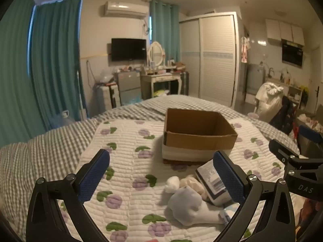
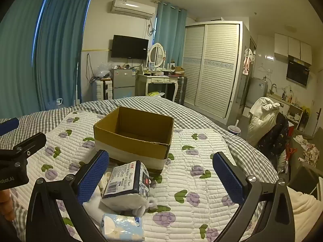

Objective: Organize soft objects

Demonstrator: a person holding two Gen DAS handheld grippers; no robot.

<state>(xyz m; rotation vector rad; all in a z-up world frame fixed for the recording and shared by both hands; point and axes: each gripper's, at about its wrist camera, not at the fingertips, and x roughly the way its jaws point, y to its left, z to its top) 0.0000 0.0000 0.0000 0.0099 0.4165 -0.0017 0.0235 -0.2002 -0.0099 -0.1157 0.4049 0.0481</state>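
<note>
An open cardboard box (image 1: 199, 135) (image 2: 133, 135) stands on the flowered quilt (image 1: 129, 141) (image 2: 201, 161). In front of it lies a small pile: a grey plush toy (image 1: 186, 203), a beige soft item (image 1: 192, 182), a tissue pack with dark wrap (image 1: 212, 181) (image 2: 127, 183) and a light blue tissue pack (image 2: 123, 226). My left gripper (image 1: 161, 176) is open above the quilt, its right finger beside the tissue pack. My right gripper (image 2: 160, 176) is open, its left finger next to the same pack. Both are empty.
The bed has a grey checked cover (image 1: 40, 153) under the quilt. Behind it stand a dressing table (image 2: 159, 80), a small fridge (image 2: 123, 84) and a wardrobe (image 2: 214, 66). A chair with clothes (image 2: 268, 129) is at the right. The right gripper's body (image 1: 296, 167) shows in the left view.
</note>
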